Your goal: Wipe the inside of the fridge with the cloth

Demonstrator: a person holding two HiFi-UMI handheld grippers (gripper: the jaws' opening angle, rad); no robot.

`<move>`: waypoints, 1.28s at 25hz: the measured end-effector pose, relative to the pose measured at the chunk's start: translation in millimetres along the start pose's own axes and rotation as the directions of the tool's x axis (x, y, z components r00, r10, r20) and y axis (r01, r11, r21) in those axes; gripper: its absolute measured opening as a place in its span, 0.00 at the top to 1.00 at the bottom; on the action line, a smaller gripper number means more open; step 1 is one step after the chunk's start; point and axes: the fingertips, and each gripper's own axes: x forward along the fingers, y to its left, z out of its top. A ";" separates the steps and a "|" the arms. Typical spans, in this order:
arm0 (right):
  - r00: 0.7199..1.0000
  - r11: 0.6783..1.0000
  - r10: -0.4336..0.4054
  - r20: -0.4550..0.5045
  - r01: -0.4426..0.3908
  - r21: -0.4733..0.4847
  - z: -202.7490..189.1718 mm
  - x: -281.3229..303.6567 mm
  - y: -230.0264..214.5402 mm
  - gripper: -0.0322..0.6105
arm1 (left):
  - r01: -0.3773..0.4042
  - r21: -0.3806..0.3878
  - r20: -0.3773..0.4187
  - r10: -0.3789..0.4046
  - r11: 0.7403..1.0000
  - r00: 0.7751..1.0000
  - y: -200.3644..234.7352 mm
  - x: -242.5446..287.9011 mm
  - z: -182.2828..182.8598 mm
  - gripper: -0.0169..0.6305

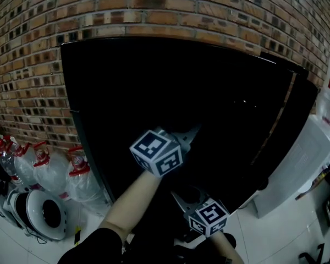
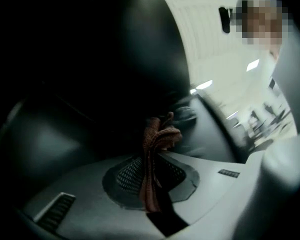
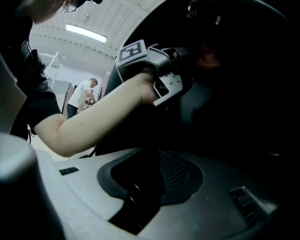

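The black fridge (image 1: 154,87) fills the middle of the head view, and its inside is too dark to make out. My left gripper (image 1: 193,132) reaches up into that darkness. It is shut on a brown cloth (image 2: 159,136), which bunches up past the fingertips in the left gripper view (image 2: 152,169). From the right gripper view I see the left gripper (image 3: 182,64) with the cloth (image 3: 210,59) as a dim reddish patch against the dark. My right gripper (image 1: 177,196) hangs lower and nearer to me. Its jaws (image 3: 150,159) look shut with nothing between them.
A brick wall (image 1: 33,48) stands behind the fridge. Large water bottles (image 1: 49,169) and a white round appliance (image 1: 44,216) sit on the floor at the left. A white dispenser (image 1: 302,164) stands at the right. A person (image 3: 85,96) stands far back in the room.
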 end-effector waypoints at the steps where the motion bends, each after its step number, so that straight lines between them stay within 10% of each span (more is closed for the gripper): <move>1: 1.000 1.000 -0.004 -0.004 0.004 0.008 -1.7 0.3 -1.9 0.79 | 0.060 -0.033 -0.007 -0.061 0.998 0.998 -16.1 -0.8 -1.3 0.90; 11: 1.000 0.999 -0.017 0.007 0.017 0.040 -6.6 -1.8 -6.1 0.79 | 0.422 -0.154 -0.021 -0.430 0.893 0.902 -102.2 -5.3 15.3 0.90; 25: 1.000 0.999 0.015 0.019 -0.016 0.028 -7.3 -9.0 1.8 0.79 | 0.334 -0.085 -0.007 -0.336 0.939 0.942 -73.3 17.1 -6.0 0.90; 32: 1.000 1.000 0.009 0.022 -0.009 0.025 -7.7 -10.6 1.3 0.79 | 0.118 -0.031 -0.033 -0.119 0.993 0.992 -31.8 21.8 -11.4 0.90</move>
